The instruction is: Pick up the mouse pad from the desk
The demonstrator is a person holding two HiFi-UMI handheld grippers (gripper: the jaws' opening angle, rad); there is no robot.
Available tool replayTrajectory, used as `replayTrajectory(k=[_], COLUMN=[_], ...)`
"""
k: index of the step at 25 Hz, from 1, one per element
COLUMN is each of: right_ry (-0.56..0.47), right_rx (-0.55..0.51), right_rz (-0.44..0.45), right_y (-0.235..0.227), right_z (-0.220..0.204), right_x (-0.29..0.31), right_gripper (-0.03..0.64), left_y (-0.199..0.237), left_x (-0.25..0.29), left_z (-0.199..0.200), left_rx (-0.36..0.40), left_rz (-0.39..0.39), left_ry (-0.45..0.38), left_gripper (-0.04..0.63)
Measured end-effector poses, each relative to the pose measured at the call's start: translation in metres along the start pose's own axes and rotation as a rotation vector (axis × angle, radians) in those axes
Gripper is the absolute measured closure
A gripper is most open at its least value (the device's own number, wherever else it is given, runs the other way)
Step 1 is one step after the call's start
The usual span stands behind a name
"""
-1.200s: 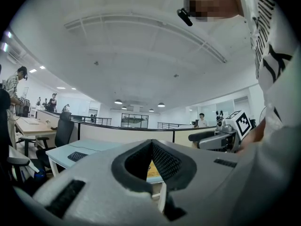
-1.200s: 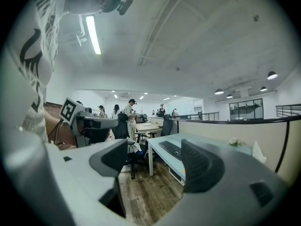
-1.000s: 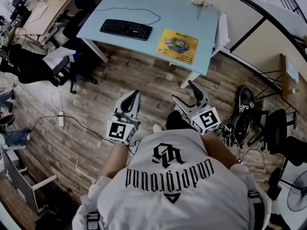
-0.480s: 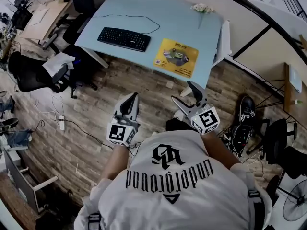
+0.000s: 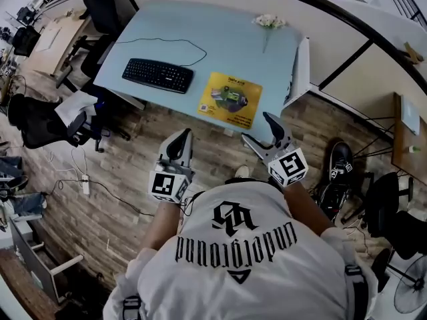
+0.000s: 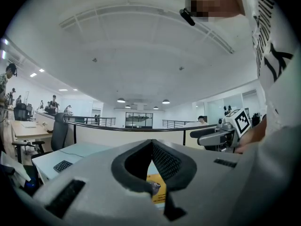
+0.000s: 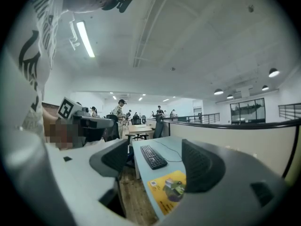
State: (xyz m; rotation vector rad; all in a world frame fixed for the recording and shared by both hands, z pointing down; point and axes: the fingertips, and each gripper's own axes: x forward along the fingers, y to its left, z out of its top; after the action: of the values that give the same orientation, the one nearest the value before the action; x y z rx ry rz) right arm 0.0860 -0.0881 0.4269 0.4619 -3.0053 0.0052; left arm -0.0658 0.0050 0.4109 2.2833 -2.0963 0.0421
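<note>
The yellow mouse pad (image 5: 230, 100) lies flat on the pale blue table (image 5: 220, 39), in the upper middle of the head view. It sits close to the table's near edge, with the black keyboard (image 5: 157, 76) to its left and a sprig of flowers (image 5: 269, 21) far up by the back edge. Nothing rests on the pad, and its place by the rim should leave a border within easy reach.

Both tools hang over the wooden floor (image 5: 133, 152) in the centre of the frame, well short of the table and pointing roughly level toward it. This is a carrying posture, not a grasp. The left tool (image 5: 185, 135) has its jaws brought together at the tips and holds nothing; the pad shows only as a far yellow patch through the gap behind them.

The right tool (image 5: 257, 129) has its jaws spread wide and is empty. In its own view the pad lies between them in the distance, low in the frame. That suggests this tool is being readied to take the pad — likely by a corner or edge, since a thin flat sheet offers little else to pinch.
</note>
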Motion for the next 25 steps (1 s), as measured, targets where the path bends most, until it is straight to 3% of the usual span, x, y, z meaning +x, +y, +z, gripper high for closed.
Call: replayTrajectory(k=[10, 20, 25], right_ry=[-0.028, -0.013, 0.004], right_rx=[0.000, 0.021, 0.025], right_rz=[-0.108, -0.234, -0.282], right_y=[-0.082, -0.115, -0.121], right_z=[0.003, -0.001, 0.002], right_x=[-0.029, -0.032, -0.009], right_gripper=[0.270, 0.270, 0.268], left_y=[-0.033, -0.047, -0.034], left_x=[0.087, 0.155, 0.183], left_z=[-0.001, 0.000, 0.004], left_rx=[0.005, 0.007, 0.010], left_rz=[-0.091, -0.255, -0.361], left_ry=[0.012, 0.006, 0.007], left_gripper=[0.588, 0.588, 0.588])
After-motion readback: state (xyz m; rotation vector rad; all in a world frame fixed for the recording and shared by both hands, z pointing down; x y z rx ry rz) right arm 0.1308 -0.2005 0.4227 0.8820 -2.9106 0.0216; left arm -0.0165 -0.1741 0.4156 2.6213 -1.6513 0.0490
